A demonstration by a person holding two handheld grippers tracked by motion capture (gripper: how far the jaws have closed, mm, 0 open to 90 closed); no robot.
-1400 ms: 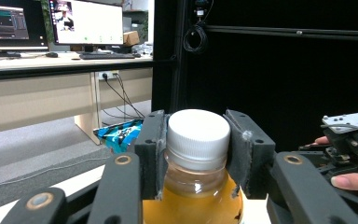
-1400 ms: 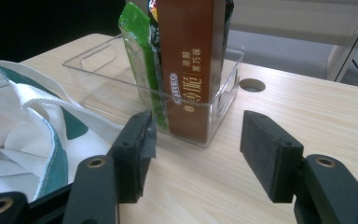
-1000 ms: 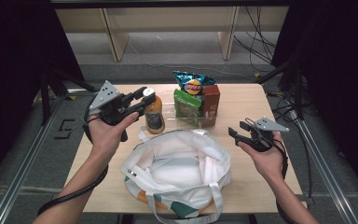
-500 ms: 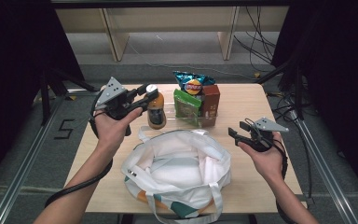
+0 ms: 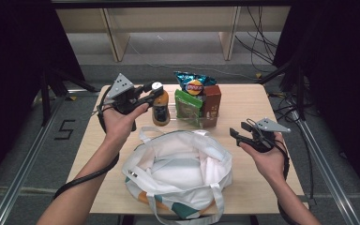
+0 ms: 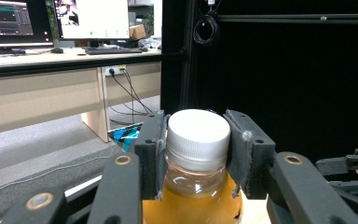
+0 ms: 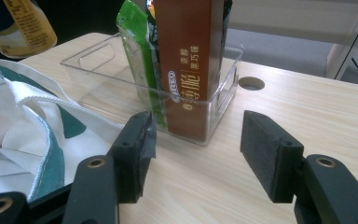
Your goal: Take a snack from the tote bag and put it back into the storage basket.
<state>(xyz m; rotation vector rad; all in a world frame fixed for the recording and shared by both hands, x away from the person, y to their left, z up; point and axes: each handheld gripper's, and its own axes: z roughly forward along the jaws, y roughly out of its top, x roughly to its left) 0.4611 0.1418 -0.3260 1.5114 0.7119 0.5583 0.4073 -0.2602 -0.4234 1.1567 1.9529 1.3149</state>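
Your left gripper (image 5: pixel 151 92) has its jaws clamped on the white cap of the juice bottle (image 5: pixel 160 107), upright beside the clear bin (image 7: pixel 121 88), behind the bag (image 5: pixel 178 173). Your right gripper's (image 5: pixel 238 131) jaws gape empty over the table (image 5: pixel 248 103).

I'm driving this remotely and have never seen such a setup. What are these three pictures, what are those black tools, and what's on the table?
No robot here: a person holds a hand-held two-jaw tool in each hand. The high view looks down on the wooden table from above the person's side. The other two pictures come from cameras riding on each tool, looking along its black jaws.

The left gripper is clamped on the neck of a bottle of amber drink with a white cap. The right gripper is open with nothing between its jaws, above the table.

On the table lie an open white tote bag and a clear plastic bin holding a brown box, a green packet and a blue snack bag.
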